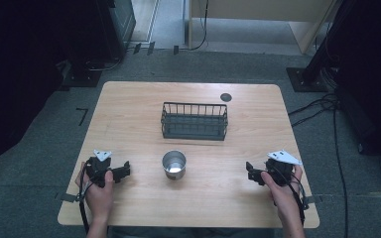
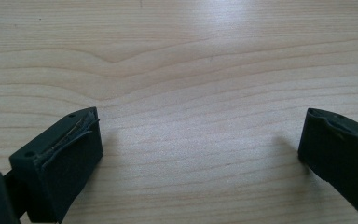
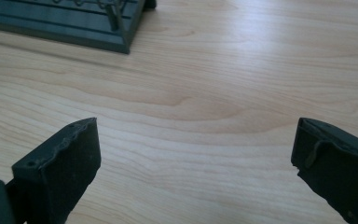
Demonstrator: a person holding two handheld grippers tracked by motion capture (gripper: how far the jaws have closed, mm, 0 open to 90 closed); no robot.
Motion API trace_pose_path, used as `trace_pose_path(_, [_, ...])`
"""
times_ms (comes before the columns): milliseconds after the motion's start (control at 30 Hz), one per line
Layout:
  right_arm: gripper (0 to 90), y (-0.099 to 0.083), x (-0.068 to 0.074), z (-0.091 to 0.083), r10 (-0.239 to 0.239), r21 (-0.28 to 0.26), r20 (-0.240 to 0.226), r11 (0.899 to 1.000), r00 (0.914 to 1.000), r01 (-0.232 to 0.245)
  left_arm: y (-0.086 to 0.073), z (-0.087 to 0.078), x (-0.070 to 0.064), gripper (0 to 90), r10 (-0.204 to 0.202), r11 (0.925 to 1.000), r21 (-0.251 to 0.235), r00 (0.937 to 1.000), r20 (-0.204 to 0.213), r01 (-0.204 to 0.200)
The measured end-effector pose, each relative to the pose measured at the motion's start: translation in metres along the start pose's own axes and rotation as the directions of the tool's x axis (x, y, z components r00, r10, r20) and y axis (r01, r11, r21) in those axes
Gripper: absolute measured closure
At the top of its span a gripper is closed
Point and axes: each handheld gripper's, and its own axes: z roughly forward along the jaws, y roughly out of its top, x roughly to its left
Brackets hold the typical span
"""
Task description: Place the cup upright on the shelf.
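A small shiny metal cup (image 1: 173, 164) stands upright near the table's middle, a little toward the front. Behind it sits a dark wire basket (image 1: 194, 121), whose corner (image 3: 74, 23) appears at the top left of the right gripper view. My left gripper (image 1: 124, 170) rests low over the table at the front left, to the left of the cup, its jaws wide apart with bare wood between them (image 2: 200, 135). My right gripper (image 1: 250, 172) is at the front right, to the right of the cup, also open with nothing between its jaws (image 3: 196, 140).
The wooden table (image 1: 129, 114) has a small dark round disc (image 1: 225, 97) near its far edge. Cables (image 1: 322, 106) and stand bases lie on the grey floor around it.
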Motion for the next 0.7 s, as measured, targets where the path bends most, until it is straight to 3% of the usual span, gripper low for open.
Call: trace_pose_path(700, [0.2, 0.028, 0.05, 0.011, -0.069, -0.021, -0.106, 0.998, 0.992, 0.067, 0.0, 0.0, 0.0, 0.0, 0.0, 1.0, 0.0, 1.0, -0.001, 0.0])
